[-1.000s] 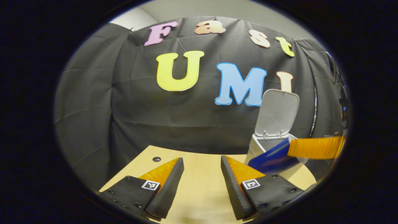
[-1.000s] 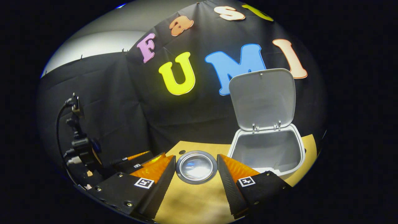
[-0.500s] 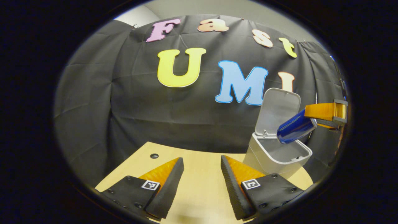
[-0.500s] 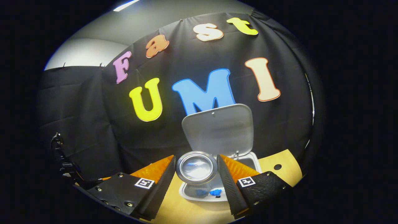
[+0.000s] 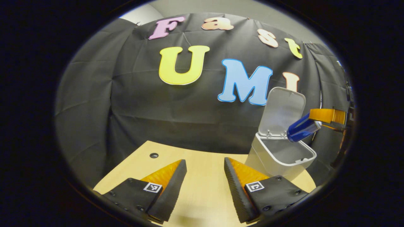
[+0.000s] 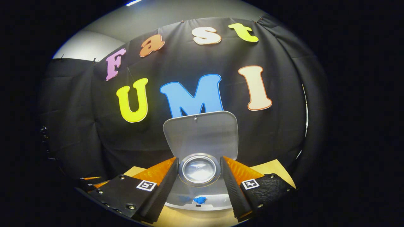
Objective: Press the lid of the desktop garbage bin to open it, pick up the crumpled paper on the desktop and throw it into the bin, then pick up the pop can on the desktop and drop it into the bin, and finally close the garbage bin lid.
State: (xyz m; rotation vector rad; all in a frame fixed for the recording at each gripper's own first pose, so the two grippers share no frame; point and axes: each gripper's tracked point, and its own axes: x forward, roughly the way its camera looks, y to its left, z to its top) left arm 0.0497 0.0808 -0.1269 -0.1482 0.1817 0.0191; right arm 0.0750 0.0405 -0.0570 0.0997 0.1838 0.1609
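The right gripper [image 6: 199, 176] is clamped on the can [image 6: 199, 168], both fingers pressing its sides, with the can's end facing the camera. It holds the can over the open bin [image 6: 202, 201], whose lid [image 6: 200, 135] stands upright at the far side. A bit of blue crumpled paper [image 6: 199, 199] lies inside the bin.

In the left gripper view, the bin [image 5: 277, 157] stands at the right of the desk [image 5: 202, 189], and the blue can [image 5: 302, 128] hangs tilted above its far right rim, held by the right gripper [image 5: 328, 116]. The left gripper [image 5: 205, 176] hovers above the desk with its fingers apart and nothing between them.
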